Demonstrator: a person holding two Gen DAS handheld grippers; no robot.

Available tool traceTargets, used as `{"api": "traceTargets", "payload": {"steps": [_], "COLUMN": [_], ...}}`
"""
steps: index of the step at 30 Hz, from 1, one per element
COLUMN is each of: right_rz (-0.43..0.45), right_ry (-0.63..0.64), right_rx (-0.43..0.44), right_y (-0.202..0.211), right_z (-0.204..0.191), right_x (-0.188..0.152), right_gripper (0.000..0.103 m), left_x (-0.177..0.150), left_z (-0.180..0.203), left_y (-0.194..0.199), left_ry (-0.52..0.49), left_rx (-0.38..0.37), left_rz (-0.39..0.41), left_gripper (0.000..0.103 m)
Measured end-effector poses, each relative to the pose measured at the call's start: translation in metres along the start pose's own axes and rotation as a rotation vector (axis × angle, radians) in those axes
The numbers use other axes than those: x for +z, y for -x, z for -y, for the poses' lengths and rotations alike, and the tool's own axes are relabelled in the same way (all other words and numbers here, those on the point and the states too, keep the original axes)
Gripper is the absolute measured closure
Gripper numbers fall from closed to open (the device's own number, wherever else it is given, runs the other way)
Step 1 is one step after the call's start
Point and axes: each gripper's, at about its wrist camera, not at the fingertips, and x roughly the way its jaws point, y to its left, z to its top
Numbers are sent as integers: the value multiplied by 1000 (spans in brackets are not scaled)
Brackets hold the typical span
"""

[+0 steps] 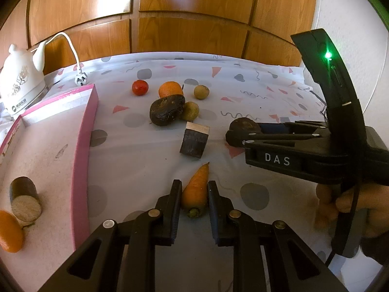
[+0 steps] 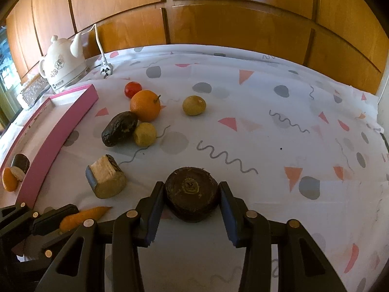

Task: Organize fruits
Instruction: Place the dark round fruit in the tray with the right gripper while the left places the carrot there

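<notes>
My left gripper (image 1: 194,189) is shut on an orange carrot (image 1: 196,192) lying on the tablecloth, tip pointing away; the carrot also shows in the right wrist view (image 2: 82,216). My right gripper (image 2: 192,192) is shut on a dark round root piece (image 2: 192,194), also seen in the left wrist view (image 1: 243,131). On the cloth lie a tomato (image 1: 140,87), an orange (image 1: 170,89), a dark lumpy root (image 1: 166,109), two small brownish fruits (image 1: 201,91) and a cut dark chunk (image 1: 194,140). A pink box (image 1: 85,146) at the left holds a cut dark piece (image 1: 24,198) and an orange piece (image 1: 9,231).
A white kettle (image 1: 22,82) with cord and plug (image 1: 80,77) stands at the back left. Wooden panels back the table. The patterned cloth (image 2: 291,146) stretches to the right.
</notes>
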Motion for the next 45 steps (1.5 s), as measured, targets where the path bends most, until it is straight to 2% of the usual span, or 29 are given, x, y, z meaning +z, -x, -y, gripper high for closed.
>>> {"api": "traceTargets", "payload": {"steps": [4,8,17,28,35,40,45], "right_rz": [7,10,8,-5,24,60,76], "right_ry": [-10,-1,26,-14,-3,55,129], "right_rx": [13,1,-33,-45,14,88,155], "right_y": [0,-1,0,28,51,64,63], "right_z": [2,-2,-6,-10,-26,-57,-92], "right_x": [-1,-1,-1,-22,-24,-10,6], "right_gripper": [58,58,58,59,59,59,58], "left_x": [5,11,20,17,13,14,17], "left_z": [-3,-13,-38,-67,-85,-99,-121], "left_y": [5,19,48,73,82,88,98], "left_ry": [17,52,133,218,266,287,322], "left_rx": [6,21,109,175,208,248,320], "left_rz": [-9,21,59,82,89,102,127], "left_gripper": [82,82,82,82,82,82,82]}}
